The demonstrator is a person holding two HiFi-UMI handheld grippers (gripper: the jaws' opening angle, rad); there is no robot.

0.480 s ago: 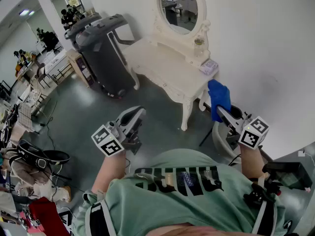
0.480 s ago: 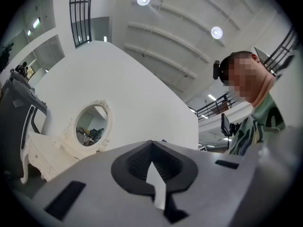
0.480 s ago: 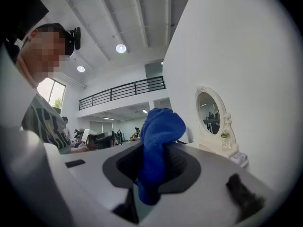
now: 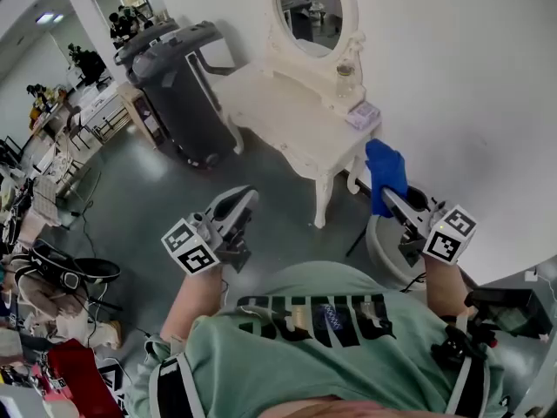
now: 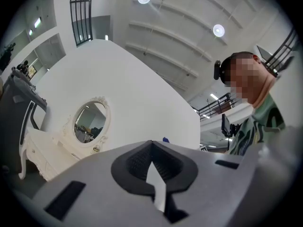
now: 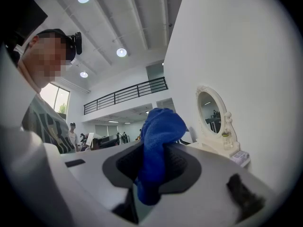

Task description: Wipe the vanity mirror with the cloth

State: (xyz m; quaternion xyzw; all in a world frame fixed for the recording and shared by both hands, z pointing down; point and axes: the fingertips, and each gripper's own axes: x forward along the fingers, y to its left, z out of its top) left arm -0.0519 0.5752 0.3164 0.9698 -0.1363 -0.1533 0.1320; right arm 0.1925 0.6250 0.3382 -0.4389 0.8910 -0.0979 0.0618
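One white wall (image 4: 452,77) is filling the right side of the head view. One cream vanity table (image 4: 278,103) is standing against it on carved legs, and I am counting two dark grey bins (image 4: 178,85) sitting side by side just to the table's left. One oval vanity mirror (image 4: 309,7) in a carved cream frame is rising upright from the back of the table; it is also showing in the left gripper view (image 5: 90,123) and the right gripper view (image 6: 208,112), well apart from both tools.

I am operating two grippers, each carrying one marker cube. The left gripper (image 4: 244,197) is hanging over the grey floor short of the table; its own view is showing its jaws drawn together with nothing between them. The right gripper (image 4: 389,197) is pointing toward the table's near right corner, its jaws clamping one blue cloth (image 4: 385,174). The cloth (image 6: 158,145) is bunching up above the jaw pads and trailing down between them, not touching the mirror.

On the tabletop I am counting two small items: one pale flat box (image 4: 363,114) lying at the right corner, and one small clear bottle (image 4: 345,70) standing upright beside the mirror's right post.
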